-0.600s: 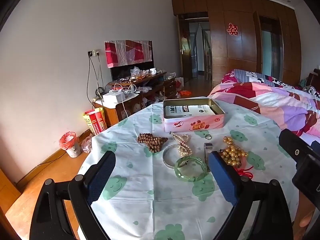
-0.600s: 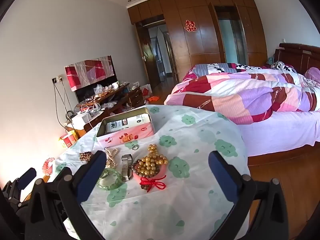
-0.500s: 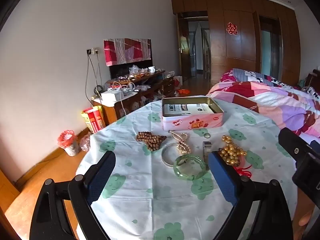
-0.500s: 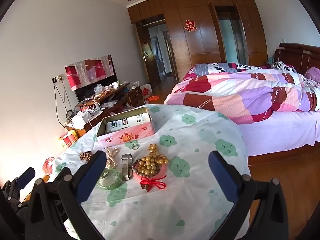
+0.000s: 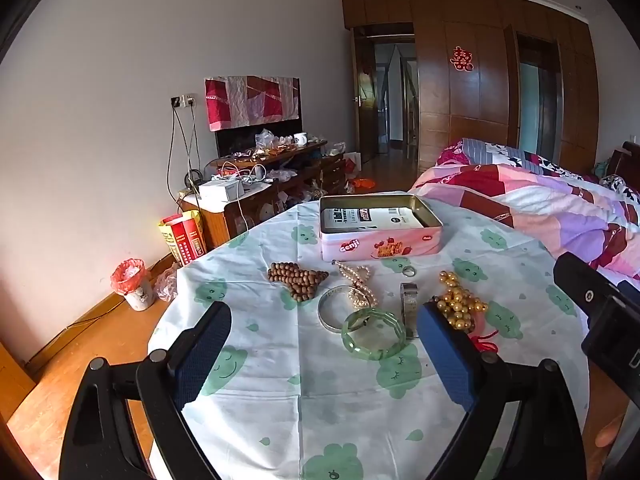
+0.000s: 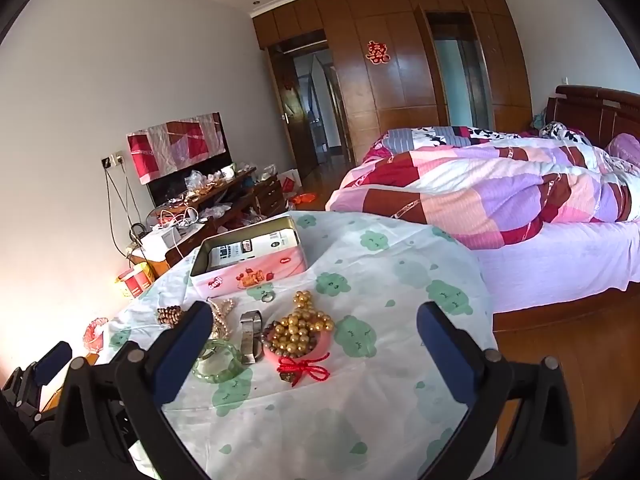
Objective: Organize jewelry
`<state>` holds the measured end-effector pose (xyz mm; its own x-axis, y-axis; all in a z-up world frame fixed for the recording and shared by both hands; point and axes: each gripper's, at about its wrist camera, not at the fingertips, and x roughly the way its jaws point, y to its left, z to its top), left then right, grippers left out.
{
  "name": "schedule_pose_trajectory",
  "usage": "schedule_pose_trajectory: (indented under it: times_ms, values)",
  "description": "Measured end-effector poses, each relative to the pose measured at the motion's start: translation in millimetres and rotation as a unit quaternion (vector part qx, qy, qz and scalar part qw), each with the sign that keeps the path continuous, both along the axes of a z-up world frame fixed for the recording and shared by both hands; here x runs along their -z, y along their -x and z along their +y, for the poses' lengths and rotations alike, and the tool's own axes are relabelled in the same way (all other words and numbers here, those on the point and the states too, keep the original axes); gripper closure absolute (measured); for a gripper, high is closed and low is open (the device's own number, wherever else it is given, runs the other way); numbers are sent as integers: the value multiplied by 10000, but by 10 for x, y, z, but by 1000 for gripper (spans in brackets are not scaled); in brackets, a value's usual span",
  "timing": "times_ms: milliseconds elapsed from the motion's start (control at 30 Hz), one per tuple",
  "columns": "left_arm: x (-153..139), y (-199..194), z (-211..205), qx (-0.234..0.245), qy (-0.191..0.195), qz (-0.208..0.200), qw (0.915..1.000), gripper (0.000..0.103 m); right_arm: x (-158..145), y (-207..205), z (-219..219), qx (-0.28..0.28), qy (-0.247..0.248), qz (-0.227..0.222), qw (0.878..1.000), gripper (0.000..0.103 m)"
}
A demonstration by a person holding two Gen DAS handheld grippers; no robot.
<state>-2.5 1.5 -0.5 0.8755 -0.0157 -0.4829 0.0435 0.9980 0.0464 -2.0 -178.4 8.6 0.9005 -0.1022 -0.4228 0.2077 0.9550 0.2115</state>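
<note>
Since 0.6 s ago the left view has crept slightly back; the jewelry lies unmoved. Left gripper point(image 5: 324, 344) spread wide, empty, above bare tablecloth point(image 5: 304, 408). Right gripper point(image 6: 316, 344) likewise released, empty. Green bangle point(image 5: 374, 333) touches the silver bangle point(image 5: 334, 312); gold beads point(image 6: 301, 331) just beside. Open tin point(image 5: 380, 226) sits behind them, toward the far table edge. Cloth right of the beads bare to the rim.

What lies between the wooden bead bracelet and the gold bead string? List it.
In the left wrist view, between the wooden bead bracelet and the gold bead string lie the pearl strand, the silver bangle and the metal clasp band.
</note>
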Motion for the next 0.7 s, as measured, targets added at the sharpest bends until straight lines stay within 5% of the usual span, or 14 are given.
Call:
schedule_pose_trajectory:
  times_ms: [700]
  values:
    - [9, -10, 16, -48, 12, -23, 10000, 9, 21, 9, 5, 0, -10, 33, 10000, 0]
